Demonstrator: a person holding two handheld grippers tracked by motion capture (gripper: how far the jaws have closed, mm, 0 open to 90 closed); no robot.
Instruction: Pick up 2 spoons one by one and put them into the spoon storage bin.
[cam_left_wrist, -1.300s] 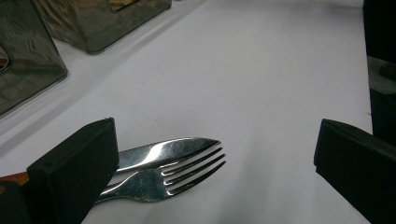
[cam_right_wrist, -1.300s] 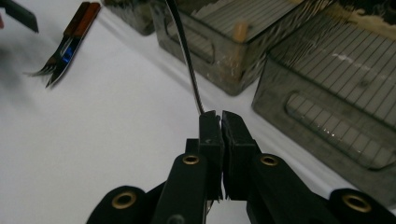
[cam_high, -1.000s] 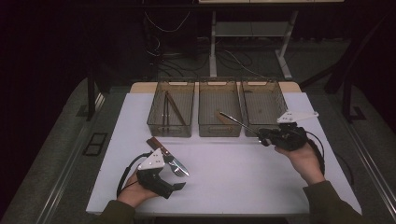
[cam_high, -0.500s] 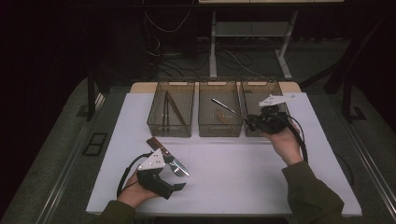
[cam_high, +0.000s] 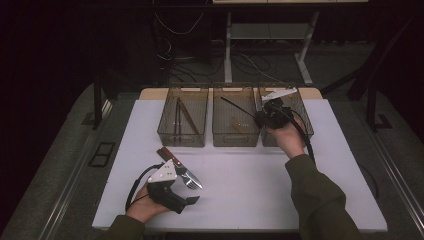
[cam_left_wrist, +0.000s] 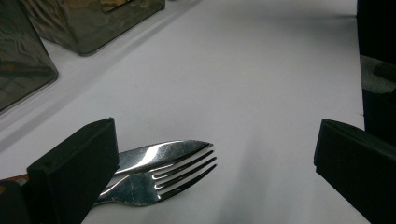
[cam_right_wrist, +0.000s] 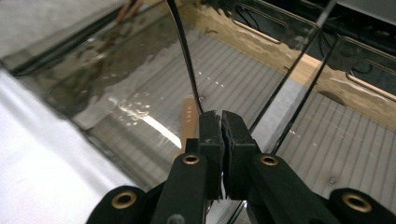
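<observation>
My right gripper (cam_high: 258, 119) hovers over the wall between the middle bin (cam_high: 235, 141) and the right bin (cam_high: 305, 125), shut on a thin dark utensil (cam_high: 239, 107) that slants left over the middle bin. In the right gripper view the pads (cam_right_wrist: 211, 133) pinch that utensil (cam_right_wrist: 184, 51) above the middle bin's floor, where a wooden-handled piece (cam_right_wrist: 189, 119) lies. My left gripper (cam_high: 192, 189) rests at the table's front left, jaws open. A fork and a knife blade (cam_high: 189, 178) lie beside it. In the left gripper view the fork (cam_left_wrist: 163, 175) lies against the left jaw, ungripped.
Three smoky clear bins stand in a row at the back of the white table (cam_high: 240, 185). The left bin (cam_high: 182, 135) holds several long dark and wooden utensils. Cables and table legs fill the dark floor behind.
My right gripper has carried the thin utensil from in front of the right bin back and leftward, over the bins. The left gripper, fork and knife have not moved.
</observation>
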